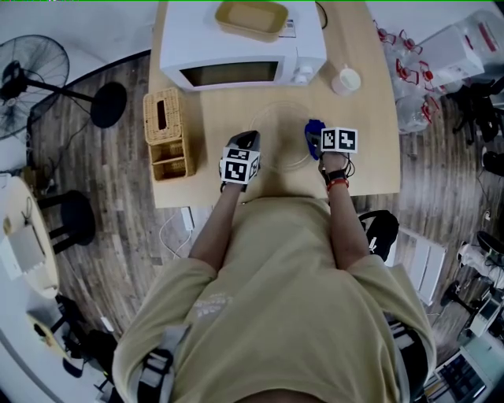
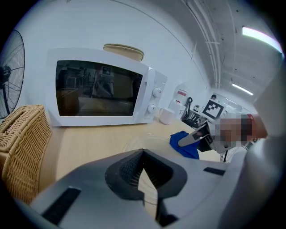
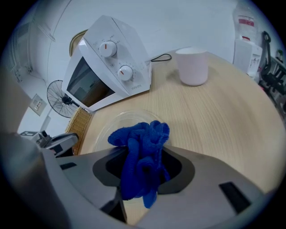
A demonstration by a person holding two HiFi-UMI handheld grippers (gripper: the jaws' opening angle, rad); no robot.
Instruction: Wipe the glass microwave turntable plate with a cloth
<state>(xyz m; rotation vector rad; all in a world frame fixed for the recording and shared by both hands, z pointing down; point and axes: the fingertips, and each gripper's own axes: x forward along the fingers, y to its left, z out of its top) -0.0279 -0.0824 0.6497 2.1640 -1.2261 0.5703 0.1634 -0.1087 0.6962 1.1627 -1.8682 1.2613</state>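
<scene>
The clear glass turntable plate [image 1: 282,135] lies flat on the wooden table in front of the microwave [image 1: 236,47]. My right gripper [image 1: 315,138] is at the plate's right edge, shut on a bunched blue cloth [image 3: 140,152] that hangs over the plate's [image 3: 105,129] near rim. My left gripper [image 1: 248,146] is at the plate's left edge. Its jaws meet at the tips [image 2: 142,154] with nothing seen between them, just above the plate's [image 2: 147,142] near side. The cloth [image 2: 183,143] also shows in the left gripper view.
A wicker tissue box [image 1: 167,134] stands left of the plate. A white cup [image 1: 346,80] sits right of the microwave, and a yellow tray [image 1: 252,17] lies on top of it. A floor fan [image 1: 31,75] stands at the far left. The table's front edge is close to me.
</scene>
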